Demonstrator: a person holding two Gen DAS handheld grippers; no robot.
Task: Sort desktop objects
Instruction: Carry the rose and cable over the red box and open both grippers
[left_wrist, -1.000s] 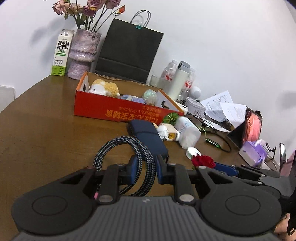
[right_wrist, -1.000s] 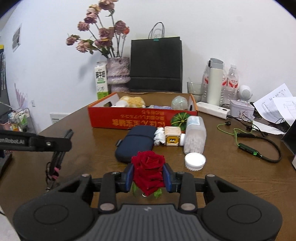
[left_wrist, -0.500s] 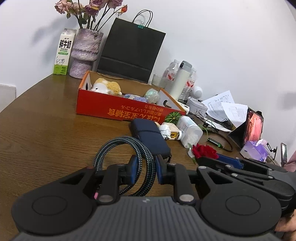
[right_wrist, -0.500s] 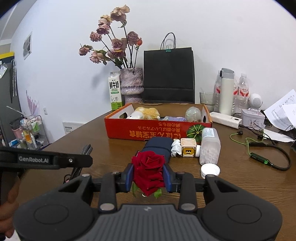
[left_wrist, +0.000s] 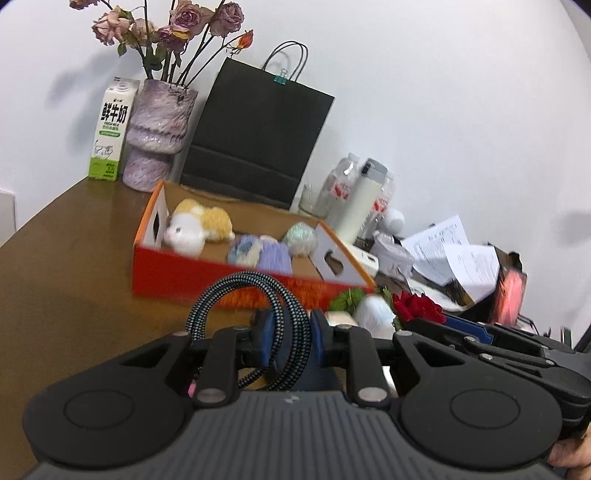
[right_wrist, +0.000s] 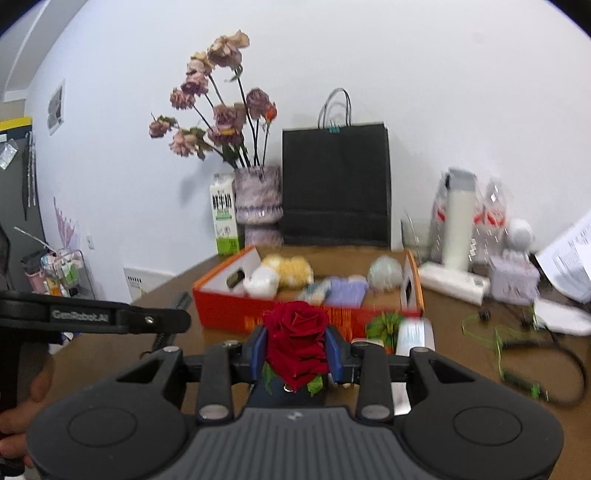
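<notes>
Left gripper (left_wrist: 289, 334): blue pads clamped on a coiled braided cable (left_wrist: 255, 325), the loop standing up between the fingers and held clear of the table (left_wrist: 66, 280)

Right gripper (right_wrist: 295, 349): pads closed on a red rose (right_wrist: 297, 338), bloom upright and rising above the fingertips, green leaves showing below. In the left view the same rose (left_wrist: 417, 306) sits at the tip of the right gripper (left_wrist: 436, 325), just right of the cable

Orange box (right_wrist: 221, 308) lies ahead of both grippers, open top. Inside it: plush toy (left_wrist: 195, 227) at the left end, purple item (left_wrist: 273, 254) in the middle, pale ball (left_wrist: 302, 238) toward the right end

Behind the box: vase (right_wrist: 258, 203) with dried flowers, milk carton (right_wrist: 223, 218) beside it, black bag (right_wrist: 336, 184) against the wall

Both views motion-blurred; small items right of the box not resolvable
</notes>
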